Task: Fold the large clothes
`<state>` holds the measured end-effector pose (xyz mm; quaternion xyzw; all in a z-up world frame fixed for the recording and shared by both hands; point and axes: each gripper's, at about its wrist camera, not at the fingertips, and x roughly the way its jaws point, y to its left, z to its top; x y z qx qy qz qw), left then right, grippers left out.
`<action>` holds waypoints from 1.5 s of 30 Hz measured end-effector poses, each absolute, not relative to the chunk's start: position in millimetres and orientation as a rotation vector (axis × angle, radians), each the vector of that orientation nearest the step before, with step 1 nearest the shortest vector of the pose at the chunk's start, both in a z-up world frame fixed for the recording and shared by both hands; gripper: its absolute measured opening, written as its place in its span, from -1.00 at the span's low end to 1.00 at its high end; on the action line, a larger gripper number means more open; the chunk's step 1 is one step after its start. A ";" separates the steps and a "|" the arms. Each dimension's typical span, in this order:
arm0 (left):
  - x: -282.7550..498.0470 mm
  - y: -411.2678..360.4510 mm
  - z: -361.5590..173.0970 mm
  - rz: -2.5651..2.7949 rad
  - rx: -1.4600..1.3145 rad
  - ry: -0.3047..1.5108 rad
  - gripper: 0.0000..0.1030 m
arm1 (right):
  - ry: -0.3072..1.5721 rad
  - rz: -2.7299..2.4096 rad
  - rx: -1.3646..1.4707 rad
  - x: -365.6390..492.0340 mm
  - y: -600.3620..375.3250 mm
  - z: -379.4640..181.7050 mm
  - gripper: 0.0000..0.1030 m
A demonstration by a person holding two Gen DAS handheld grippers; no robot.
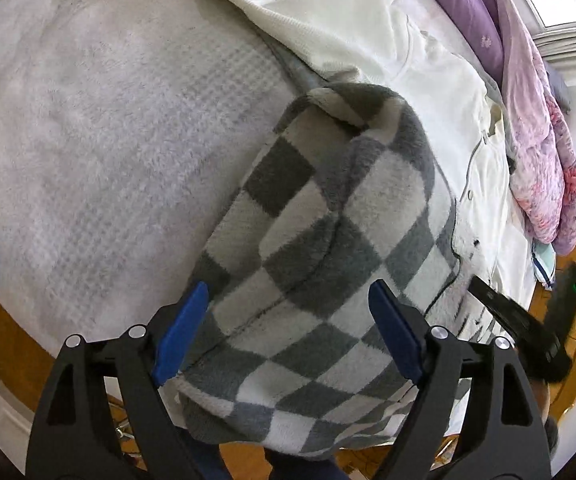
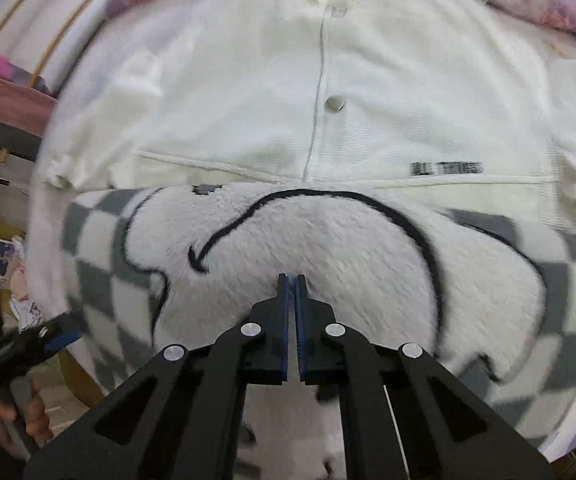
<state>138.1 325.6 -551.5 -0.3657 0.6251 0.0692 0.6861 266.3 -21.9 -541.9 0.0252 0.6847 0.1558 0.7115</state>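
Black claws [image 1: 288, 328], blue pads [image 2: 286, 312]

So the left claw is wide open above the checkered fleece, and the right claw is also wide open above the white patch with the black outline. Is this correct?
Not quite. The right claw is shut, its blue pads together with nothing between them, as the right wrist view shows. The rest holds: the left claw is wide open above the checkered fleece, and the right one is above the white patch.

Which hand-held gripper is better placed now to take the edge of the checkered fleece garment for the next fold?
Probably the left hand-held gripper: its jaws stand open over the checkered fleece garment, near its edge, nothing between them. The right hand-held gripper is shut and empty above the garment's middle.
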 end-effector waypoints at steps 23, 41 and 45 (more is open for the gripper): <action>70.4 353.9 -608.1 -0.056 -0.964 1.599 0.69 | 1.601 0.160 0.220 177.8 -48.0 -558.3 -1.00; 55.2 306.0 -612.4 0.056 -0.910 1.480 -0.13 | 1.688 0.288 0.361 104.6 -81.4 -588.6 -1.00; 56.4 298.9 -594.9 0.065 -0.901 1.461 -0.49 | 1.676 0.331 0.394 104.5 -117.8 -573.8 -0.92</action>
